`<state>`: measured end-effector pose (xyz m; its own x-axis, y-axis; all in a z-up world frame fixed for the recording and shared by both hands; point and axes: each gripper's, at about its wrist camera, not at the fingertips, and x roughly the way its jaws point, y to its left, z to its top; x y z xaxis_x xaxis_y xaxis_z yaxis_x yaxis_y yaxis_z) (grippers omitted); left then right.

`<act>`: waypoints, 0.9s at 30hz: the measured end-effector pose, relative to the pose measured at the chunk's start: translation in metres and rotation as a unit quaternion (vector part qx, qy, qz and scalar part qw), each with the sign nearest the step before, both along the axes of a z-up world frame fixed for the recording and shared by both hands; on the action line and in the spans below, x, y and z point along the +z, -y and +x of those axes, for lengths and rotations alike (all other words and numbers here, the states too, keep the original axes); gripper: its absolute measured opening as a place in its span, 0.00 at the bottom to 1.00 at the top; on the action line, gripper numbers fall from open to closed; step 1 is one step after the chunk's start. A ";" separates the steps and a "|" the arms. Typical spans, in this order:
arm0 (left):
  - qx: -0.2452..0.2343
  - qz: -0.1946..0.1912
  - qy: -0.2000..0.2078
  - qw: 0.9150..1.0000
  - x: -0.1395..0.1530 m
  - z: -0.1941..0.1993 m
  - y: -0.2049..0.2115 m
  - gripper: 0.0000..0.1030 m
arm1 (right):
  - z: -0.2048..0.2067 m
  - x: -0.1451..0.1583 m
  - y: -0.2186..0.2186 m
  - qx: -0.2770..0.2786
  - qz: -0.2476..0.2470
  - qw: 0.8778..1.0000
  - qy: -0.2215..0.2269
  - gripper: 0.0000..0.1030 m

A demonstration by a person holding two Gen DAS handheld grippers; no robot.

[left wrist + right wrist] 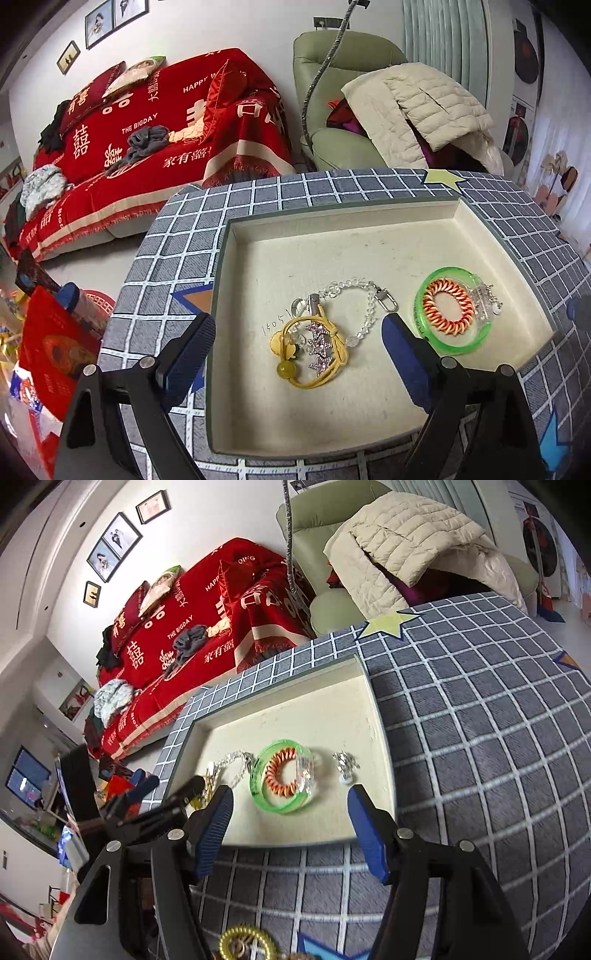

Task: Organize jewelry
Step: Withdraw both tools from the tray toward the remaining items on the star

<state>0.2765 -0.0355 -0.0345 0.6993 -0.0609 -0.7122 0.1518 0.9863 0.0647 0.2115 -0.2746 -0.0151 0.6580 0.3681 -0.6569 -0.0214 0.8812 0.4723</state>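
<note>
Left wrist view: left gripper (pixel 297 341) hangs over a shallow cream tray (pixel 332 221) set on the desk (pixel 177 236), which has a grey grid-pattern cloth. Fingers (pixel 192 343) spread wide, nothing betw. them. Under the gap lies a tangle: yellow hair tie (pixel 334 363) w/ a yellow bead, a sparkly star clip (pixel 320 345) on top of it, and a clear bead chain (pixel 356 295) w/ metal clasps arcing round the far side. To the right, well apart from the tangle, a green bangle (pixel 452 308) lies flat w/ an orange-white spiral hair tie (pixel 447 306) inside its ring; a clear piece sits at its right edge, type unclear. Red-covered sofa (pixel 166 122) and green armchair (pixel 340 92) w/ a cream quilted jacket (pixel 424 107) sit behind the desk.

Right wrist view: right gripper (pixel 290 816) at the near tray (pixel 380 738) rim, fingers (pixel 364 823) wide apart, empty. Green bangle (pixel 282 775) w/ spiral hair tie (pixel 282 773) inside lies just ahead betw. the fingers. A small silver-clear piece (pixel 345 764) lies right of it, apart, inside the tray. Bead chain (pixel 232 764) at left, partly hidden by the left gripper (pixel 166 801). A gold gear-like item (pixel 247 943) sits on the desk at the bottom edge.
</note>
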 end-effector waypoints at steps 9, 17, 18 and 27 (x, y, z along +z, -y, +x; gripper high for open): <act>-0.013 0.008 0.027 1.000 0.018 -0.037 -0.003 1.00 | -0.039 0.001 0.008 -0.009 0.011 1.000 0.004 0.78; -0.025 0.006 0.005 1.000 0.016 -0.086 -0.009 1.00 | -0.075 0.003 0.009 -0.021 0.013 0.999 0.029 1.00; -0.022 0.005 0.003 1.000 0.015 -0.091 -0.010 1.00 | -0.081 0.002 0.009 -0.022 0.014 0.999 0.031 1.00; -0.021 -0.025 -0.049 0.998 -0.011 -0.135 -0.021 1.00 | -0.114 -0.019 0.001 -0.003 -0.016 1.000 -0.021 1.00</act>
<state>0.1414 -0.0141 -0.0459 0.6232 -0.1252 -0.7720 0.1962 0.9806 -0.0006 0.0976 -0.2760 -0.0336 0.6318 0.3420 -0.6956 0.0040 0.8960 0.4441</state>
